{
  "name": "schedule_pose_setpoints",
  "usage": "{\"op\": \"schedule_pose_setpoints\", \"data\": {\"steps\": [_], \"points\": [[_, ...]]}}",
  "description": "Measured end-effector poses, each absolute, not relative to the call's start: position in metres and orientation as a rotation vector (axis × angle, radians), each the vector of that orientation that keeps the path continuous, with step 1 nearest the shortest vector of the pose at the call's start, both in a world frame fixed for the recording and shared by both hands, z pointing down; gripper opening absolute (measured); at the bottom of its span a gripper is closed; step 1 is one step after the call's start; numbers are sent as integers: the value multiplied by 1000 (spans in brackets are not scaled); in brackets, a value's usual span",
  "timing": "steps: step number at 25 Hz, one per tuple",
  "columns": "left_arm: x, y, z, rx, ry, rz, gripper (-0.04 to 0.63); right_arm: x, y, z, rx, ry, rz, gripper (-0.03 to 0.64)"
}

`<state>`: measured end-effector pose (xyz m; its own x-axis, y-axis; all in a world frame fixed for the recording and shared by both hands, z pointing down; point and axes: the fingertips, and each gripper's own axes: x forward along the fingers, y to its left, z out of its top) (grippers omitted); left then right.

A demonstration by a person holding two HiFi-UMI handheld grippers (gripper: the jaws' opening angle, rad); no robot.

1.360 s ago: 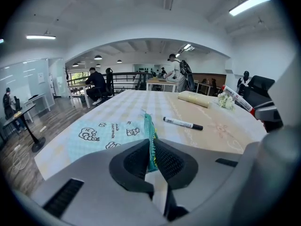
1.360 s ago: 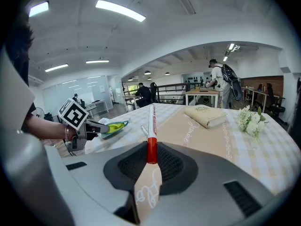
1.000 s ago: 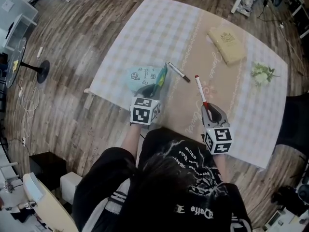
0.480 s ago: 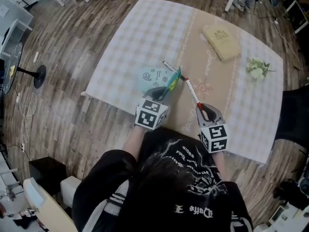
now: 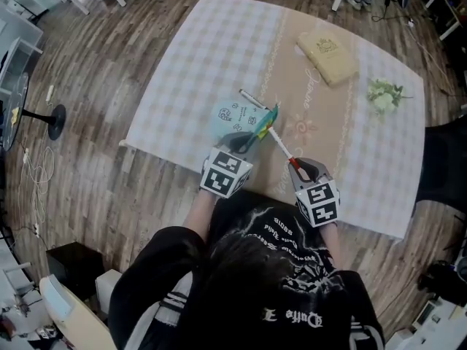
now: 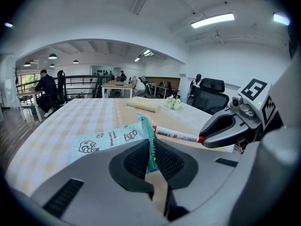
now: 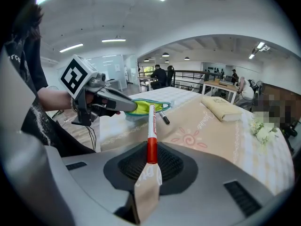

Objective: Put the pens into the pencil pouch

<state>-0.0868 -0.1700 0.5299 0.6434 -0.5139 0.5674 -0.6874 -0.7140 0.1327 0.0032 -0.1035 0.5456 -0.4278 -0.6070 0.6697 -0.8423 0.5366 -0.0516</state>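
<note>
A light blue pencil pouch [image 5: 232,117] with a teal zipper lies near the table's front edge. My left gripper [image 5: 243,141] is shut on its zipper edge [image 6: 149,142] and holds the mouth up, so the yellow lining [image 7: 146,107] shows. My right gripper [image 5: 296,168] is shut on the red cap end of a white pen [image 5: 281,146]. The pen [image 7: 151,126] slants left, its tip at the pouch mouth. A second pen [image 5: 249,99] with a black cap lies on the table just behind the pouch, also visible in the right gripper view [image 7: 162,117].
A tan box [image 5: 328,53] lies at the far side of the checked tablecloth [image 5: 197,57]. A small bunch of white flowers [image 5: 383,93] lies at the right. A black chair [image 5: 446,166] stands past the table's right edge.
The left gripper has shifted right with the pouch edge and raised it. The right gripper has swung the pen left, bringing its tip to the pouch mouth.
</note>
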Motion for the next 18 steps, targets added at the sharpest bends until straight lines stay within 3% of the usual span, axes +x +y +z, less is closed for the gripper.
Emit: {"op": "schedule_pose_setpoints", "data": {"steps": [18], "points": [[-62,-128,540,2645,-607,797,37,-16,-103,562,939,-2137,446,71]]}}
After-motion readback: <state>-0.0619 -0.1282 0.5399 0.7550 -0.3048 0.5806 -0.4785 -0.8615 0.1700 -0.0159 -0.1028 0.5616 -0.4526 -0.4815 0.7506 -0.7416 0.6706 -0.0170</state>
